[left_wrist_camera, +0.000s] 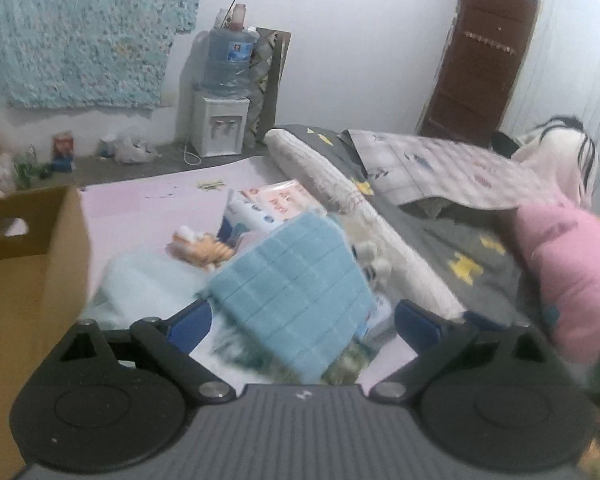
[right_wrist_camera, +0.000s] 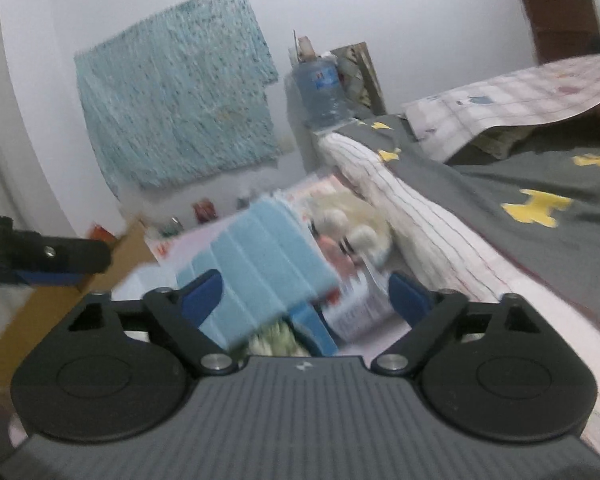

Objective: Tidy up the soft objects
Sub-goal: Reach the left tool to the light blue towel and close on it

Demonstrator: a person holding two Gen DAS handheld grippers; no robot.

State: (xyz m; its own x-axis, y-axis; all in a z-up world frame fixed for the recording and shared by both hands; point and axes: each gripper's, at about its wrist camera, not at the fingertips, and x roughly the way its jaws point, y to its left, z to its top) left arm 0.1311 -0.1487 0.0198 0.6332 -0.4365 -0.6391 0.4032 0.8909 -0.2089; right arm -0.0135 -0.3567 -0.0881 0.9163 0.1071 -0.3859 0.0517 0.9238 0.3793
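On the pink mat, between the fingers: blue towel (left_wrist_camera: 296, 288), folded, quilted squares, lay on top of the pile; neither gripper had it.
Left gripper (left_wrist_camera: 302, 316): fingers spread wide, blue pads either side of the towel's near edge, nothing pinched; contact with the cloth could not be told.
Right gripper (right_wrist_camera: 300, 298): fingers also spread, straddling the same towel from the other angle; view motion-blurred, no grip visible.
Left seen from right wrist: black finger with blue pad at far left of that view, beside the box.
Pile under towel: orange plush toy (left_wrist_camera: 198, 246) to its left, white plush with round paws (left_wrist_camera: 374, 260) to its right, pale blue cloth (left_wrist_camera: 148, 284) in front-left, printed packets (left_wrist_camera: 276, 200) behind.
Cardboard box (left_wrist_camera: 28, 272): open, just left of the pile, near the left gripper; inside not visible.
Further out: pink pillow (left_wrist_camera: 572, 276) at right on grey bedding with yellow shapes (left_wrist_camera: 460, 248); rolled white striped blanket (left_wrist_camera: 340, 184) along the bed edge; water dispenser (left_wrist_camera: 222, 92) at the wall.
Step (judged): reach onto the towel, pre-grasp; sorting barely begun, pile looked intact.
Next move calls for: closing one gripper on the towel's near edge, lifting clear of the toys, carrying left to the box, probably the target. Loose fold may open on lift.
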